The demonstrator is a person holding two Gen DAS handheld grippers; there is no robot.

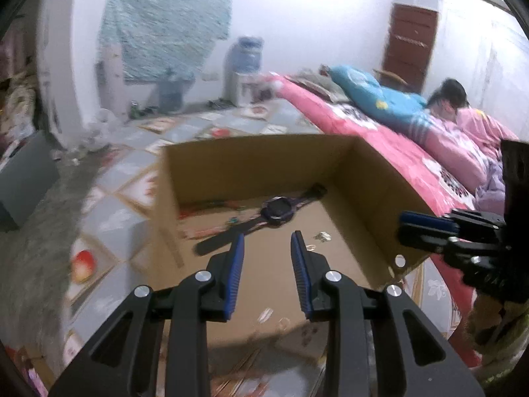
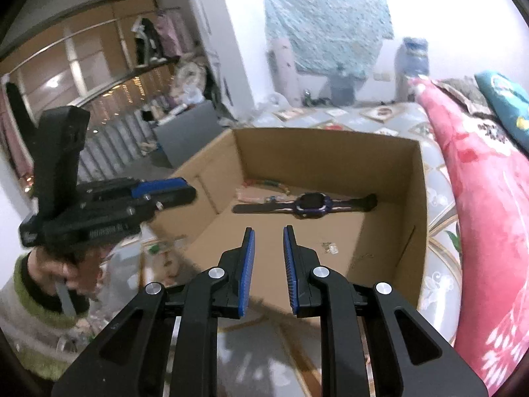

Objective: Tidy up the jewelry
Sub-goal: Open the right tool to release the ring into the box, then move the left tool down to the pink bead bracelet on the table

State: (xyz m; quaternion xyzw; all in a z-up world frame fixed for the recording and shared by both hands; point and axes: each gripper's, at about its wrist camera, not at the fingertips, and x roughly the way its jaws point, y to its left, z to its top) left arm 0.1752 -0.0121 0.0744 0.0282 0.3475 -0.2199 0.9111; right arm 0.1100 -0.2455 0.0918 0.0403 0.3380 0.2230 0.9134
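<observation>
- An open cardboard box (image 1: 373,178) is seen on the patterned floor mat (image 1: 125,178), beside a bed with a pink cover (image 1: 380,132).
- A purple watch (image 1: 276,213) with a dark strap is laid flat on the box bottom, near the far wall.
- A small pale trinket (image 2: 330,248) is seen on the box bottom, nearer than the watch.
- The left tongs (image 1: 267,241) are held spread over the box, with nothing between them.
- The right tongs (image 2: 268,233) are likewise parted and empty, above the near edge.
- A person (image 1: 463,112) is seen on the bed.
</observation>
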